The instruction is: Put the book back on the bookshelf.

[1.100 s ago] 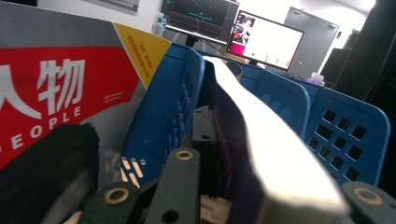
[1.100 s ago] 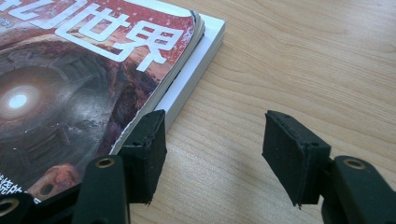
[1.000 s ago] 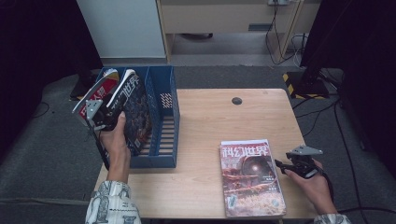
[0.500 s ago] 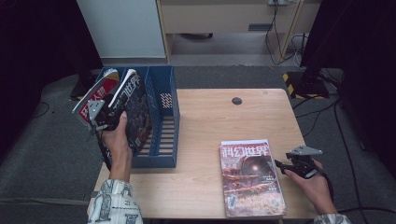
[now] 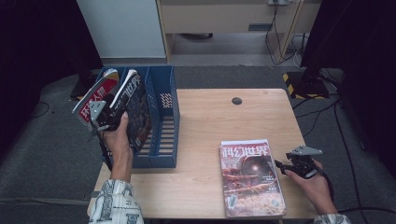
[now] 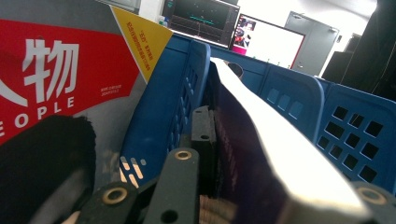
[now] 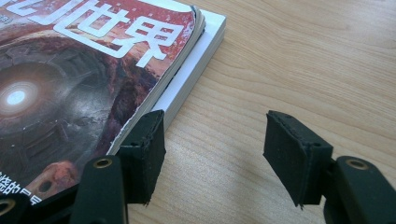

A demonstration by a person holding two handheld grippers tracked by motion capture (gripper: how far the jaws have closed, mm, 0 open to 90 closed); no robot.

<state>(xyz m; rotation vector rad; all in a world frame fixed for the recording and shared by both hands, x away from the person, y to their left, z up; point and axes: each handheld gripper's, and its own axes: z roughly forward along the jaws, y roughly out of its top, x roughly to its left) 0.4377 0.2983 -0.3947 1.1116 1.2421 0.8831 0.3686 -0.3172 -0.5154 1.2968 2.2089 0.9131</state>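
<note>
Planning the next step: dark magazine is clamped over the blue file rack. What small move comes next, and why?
Probably lower it: the left gripper is shut on the dark-covered magazine, which stands tilted and high in the blue plastic file rack, beside the red-covered magazine. Release once it is seated.

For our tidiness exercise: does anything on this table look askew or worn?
The science-fiction magazine lying flat on the wooden table has a front cover curling up at its top corner, and its bottom edge overhangs the table's near edge.
</note>
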